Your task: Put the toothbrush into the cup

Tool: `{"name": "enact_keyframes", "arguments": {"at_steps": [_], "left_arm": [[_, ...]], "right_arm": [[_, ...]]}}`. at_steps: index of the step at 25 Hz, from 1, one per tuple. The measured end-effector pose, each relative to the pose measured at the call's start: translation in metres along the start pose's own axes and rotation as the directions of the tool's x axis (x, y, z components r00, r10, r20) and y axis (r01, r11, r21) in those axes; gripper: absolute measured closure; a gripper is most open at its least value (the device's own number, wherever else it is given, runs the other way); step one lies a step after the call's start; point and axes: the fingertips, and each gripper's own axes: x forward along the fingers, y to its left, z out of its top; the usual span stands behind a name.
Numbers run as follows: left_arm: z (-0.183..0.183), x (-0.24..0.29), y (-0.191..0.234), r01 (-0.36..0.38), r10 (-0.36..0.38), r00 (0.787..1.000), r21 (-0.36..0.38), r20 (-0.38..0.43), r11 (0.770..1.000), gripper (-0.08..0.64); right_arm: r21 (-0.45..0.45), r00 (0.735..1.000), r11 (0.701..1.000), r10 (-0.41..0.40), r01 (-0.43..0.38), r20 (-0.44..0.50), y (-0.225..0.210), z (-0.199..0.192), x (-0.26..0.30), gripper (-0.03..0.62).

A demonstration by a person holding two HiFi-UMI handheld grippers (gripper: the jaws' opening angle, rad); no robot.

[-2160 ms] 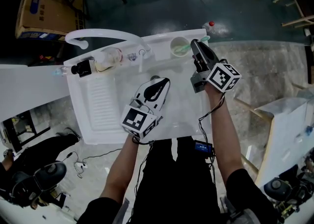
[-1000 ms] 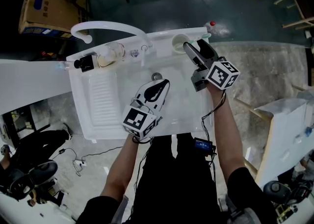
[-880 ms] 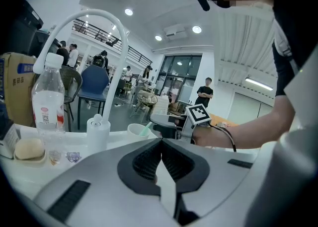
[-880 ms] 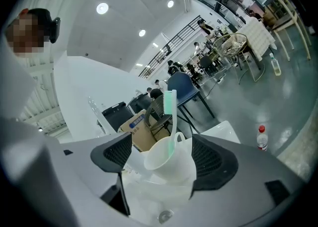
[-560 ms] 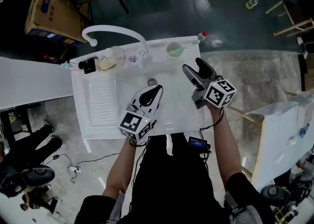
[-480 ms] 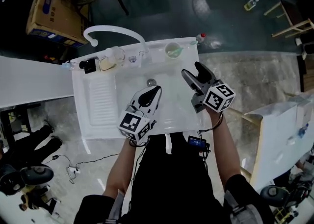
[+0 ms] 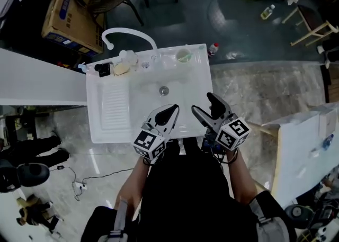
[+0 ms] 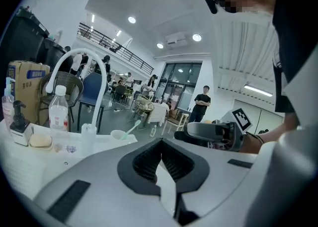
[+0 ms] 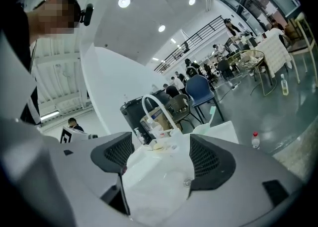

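I'm holding the left gripper point(image 7: 169, 111) closed and the right gripper point(image 7: 204, 104) spread and empty, both near me. The toothbrush point(image 8: 130, 128) is leaning in the cup point(image 7: 184, 55), far right. Any careless reach risks toppling it.

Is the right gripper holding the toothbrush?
No, the right gripper is open and empty; the toothbrush stands in the cup.

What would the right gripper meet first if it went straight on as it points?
Likely the sink back ledge near the faucet and soap, left of the cup; how high the right gripper rides is unclear.
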Motion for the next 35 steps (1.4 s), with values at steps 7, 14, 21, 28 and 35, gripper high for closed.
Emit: {"name": "enact_keyframes", "arguments": {"at_steps": [7,14,21,28,35], "left_arm": [[0.001,-0.026,-0.051,-0.032,0.032,0.999,0.015,0.015,0.999,0.551],[-0.015,-0.050,-0.080,-0.096,0.097,0.995,-0.018,0.024,0.995,0.551],[-0.023,-0.088,-0.122,-0.036,0.034,0.999,0.088,0.022,0.995,0.551],[-0.055,-0.177,-0.173,-0.039,0.031,0.995,0.086,0.091,0.996,0.551],[-0.131,-0.293,-0.226,-0.026,0.018,0.996,0.096,0.086,0.995,0.551]], "right_arm": [[-0.028,0.996,0.996,0.087,-0.086,0.011,0.038,-0.009,-0.046,0.227],[-0.027,0.991,0.991,0.129,-0.130,-0.017,0.042,-0.031,-0.072,0.227],[-0.057,0.994,0.993,0.106,-0.104,0.039,0.074,-0.042,-0.114,0.227],[-0.128,0.994,0.988,0.094,-0.087,0.051,0.147,-0.092,-0.159,0.229],[-0.156,0.999,0.987,0.044,-0.044,-0.004,0.226,-0.186,-0.219,0.229]]}}
